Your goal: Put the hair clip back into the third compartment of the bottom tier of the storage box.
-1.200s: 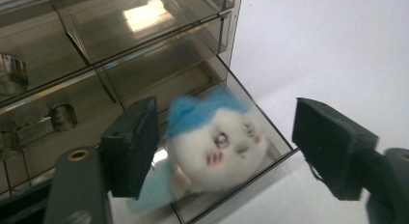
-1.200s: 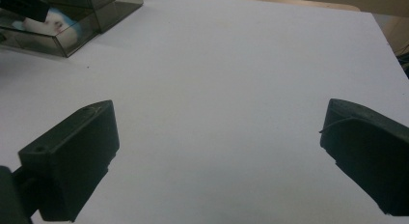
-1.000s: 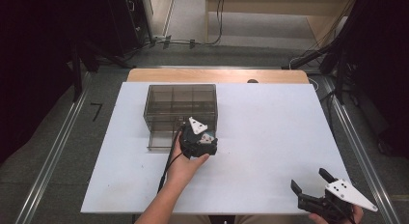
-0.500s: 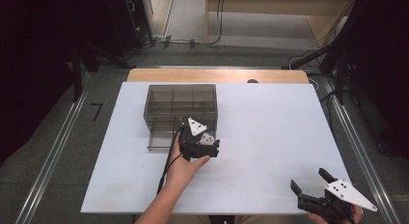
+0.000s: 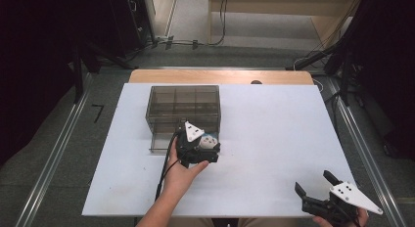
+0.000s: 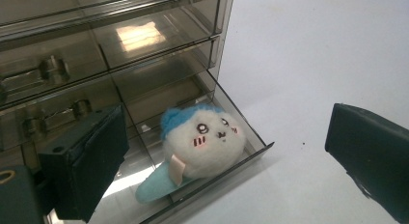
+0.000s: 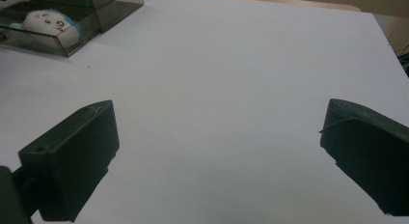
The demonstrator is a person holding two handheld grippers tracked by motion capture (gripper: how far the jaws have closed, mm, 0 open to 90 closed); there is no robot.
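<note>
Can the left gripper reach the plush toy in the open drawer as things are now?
Probably yes. The left gripper hangs open just over the pulled-out drawer, its jaws either side of the plush toy. The drawer is open on top and nothing lies between them.

Plush toy half hidden behind left gripper in high view.
</note>
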